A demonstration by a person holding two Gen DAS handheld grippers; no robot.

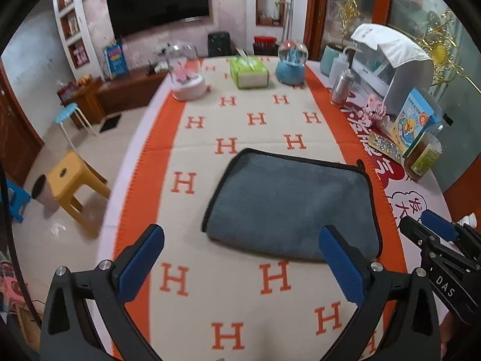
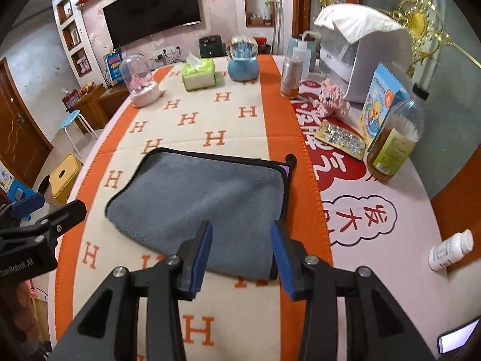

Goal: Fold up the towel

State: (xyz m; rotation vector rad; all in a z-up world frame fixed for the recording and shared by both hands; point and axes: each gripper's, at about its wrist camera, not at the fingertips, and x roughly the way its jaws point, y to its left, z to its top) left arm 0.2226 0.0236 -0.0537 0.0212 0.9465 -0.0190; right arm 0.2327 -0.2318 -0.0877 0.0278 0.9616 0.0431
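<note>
- "DAS" is printed in white on the black body of the right hand-held gripper [image 1: 433, 234].
- "GenRobot.AI", its first letter cut off by the frame edge, is printed on the left hand-held gripper [image 2: 45, 207].
- Orange "H" letters are repeated across the cream cloth [image 1: 228, 146] on the tabletop.
- Chinese characters, among them "大", are printed in red on the white mat [image 2: 365, 216].

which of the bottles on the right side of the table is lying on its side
The small white pill bottle, alone near the table's right edge. The amber oil bottle, the squeeze bottle and the steel-topped one all stand upright.
</note>
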